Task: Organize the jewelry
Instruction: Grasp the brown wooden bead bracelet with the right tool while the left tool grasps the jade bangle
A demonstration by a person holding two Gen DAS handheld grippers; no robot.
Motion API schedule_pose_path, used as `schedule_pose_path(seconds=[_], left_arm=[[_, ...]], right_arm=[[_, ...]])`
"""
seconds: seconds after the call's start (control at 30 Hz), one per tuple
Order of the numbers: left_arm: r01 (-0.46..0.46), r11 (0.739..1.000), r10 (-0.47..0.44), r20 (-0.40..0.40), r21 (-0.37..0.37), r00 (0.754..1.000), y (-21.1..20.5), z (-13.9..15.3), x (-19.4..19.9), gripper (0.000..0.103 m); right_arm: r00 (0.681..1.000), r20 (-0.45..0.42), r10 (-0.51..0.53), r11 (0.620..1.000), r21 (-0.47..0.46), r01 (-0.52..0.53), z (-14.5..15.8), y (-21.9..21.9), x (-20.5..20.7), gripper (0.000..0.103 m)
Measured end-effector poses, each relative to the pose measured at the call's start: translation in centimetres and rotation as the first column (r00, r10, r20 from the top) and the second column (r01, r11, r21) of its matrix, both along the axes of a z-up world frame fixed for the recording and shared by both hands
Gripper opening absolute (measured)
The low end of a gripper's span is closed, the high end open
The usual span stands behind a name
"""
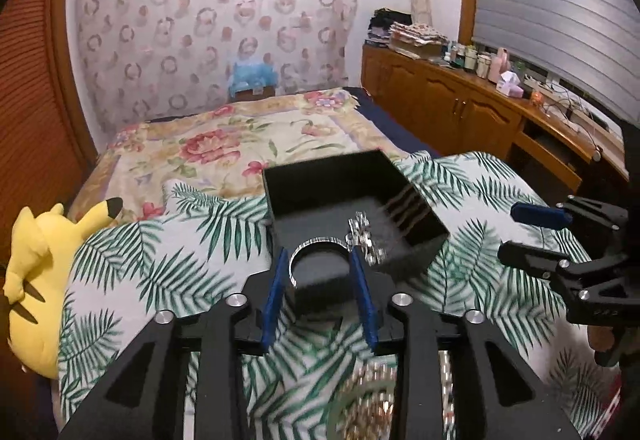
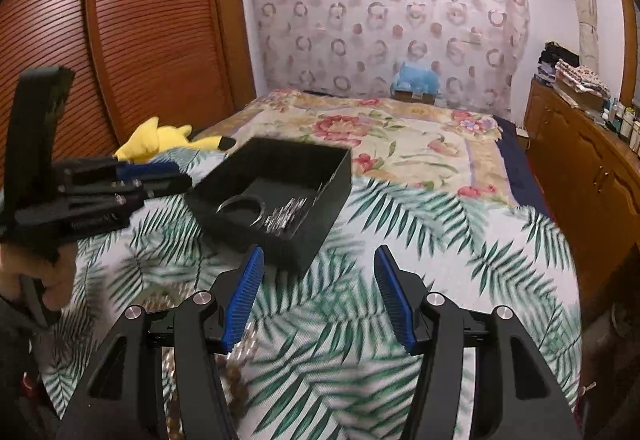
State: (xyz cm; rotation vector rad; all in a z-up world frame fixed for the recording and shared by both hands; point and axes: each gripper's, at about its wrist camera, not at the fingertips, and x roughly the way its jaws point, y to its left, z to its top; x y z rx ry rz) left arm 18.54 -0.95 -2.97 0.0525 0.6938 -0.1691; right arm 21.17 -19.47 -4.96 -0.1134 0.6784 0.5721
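Observation:
A black open box (image 1: 332, 167) (image 2: 280, 155) stands on a palm-leaf cloth (image 1: 180, 252) (image 2: 420, 240). Inside it lie a silver bangle (image 1: 312, 242) (image 2: 240, 204) and a silver chain bracelet (image 1: 364, 240) (image 2: 286, 217). My left gripper (image 1: 318, 254) (image 2: 182, 173) is open at the box's near edge. The bangle shows between its blue pads in the left wrist view, while the right wrist view shows it lying on the box floor, free of them. My right gripper (image 2: 319, 250) (image 1: 510, 232) is open over the cloth beside the box, with nothing between its fingers.
Gold-coloured jewelry (image 1: 372, 400) (image 2: 236, 360) lies blurred on the cloth under the grippers. A yellow plush toy (image 1: 36, 280) (image 2: 160, 139) sits at the cloth's left. Behind are a floral bedspread (image 1: 240, 135), a wooden wardrobe (image 2: 152, 39), and on the right a cluttered wooden cabinet (image 1: 460, 107).

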Motion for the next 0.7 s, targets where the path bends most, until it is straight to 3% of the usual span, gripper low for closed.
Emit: schedule_pose_path(seconds=[0.3,0.43,0.7], left_arm=[[0.03,0.999,-0.03,-0.02,0.015,0.999,0.0,-2.2,-4.3,0.082],[0.039,0.999,-0.038,-0.036,0.013,0.999,0.1,-3.2,-5.4,0.089],[0.071,0.997,-0.07,-0.098,0.007,0.993,-0.3,-5.2,-6.8,0.09]], right_arm=[[0.995,-0.072,0.072,0.995,-0.07,-0.078,-3.8,1.5,-3.7,0.041],[0.99,-0.093,0.103,0.99,-0.092,-0.111,-4.4,2.0,-4.7,0.035],[0.986,-0.117,0.122,0.978,-0.153,-0.139,-5.3,2.9,-5.5,0.022]])
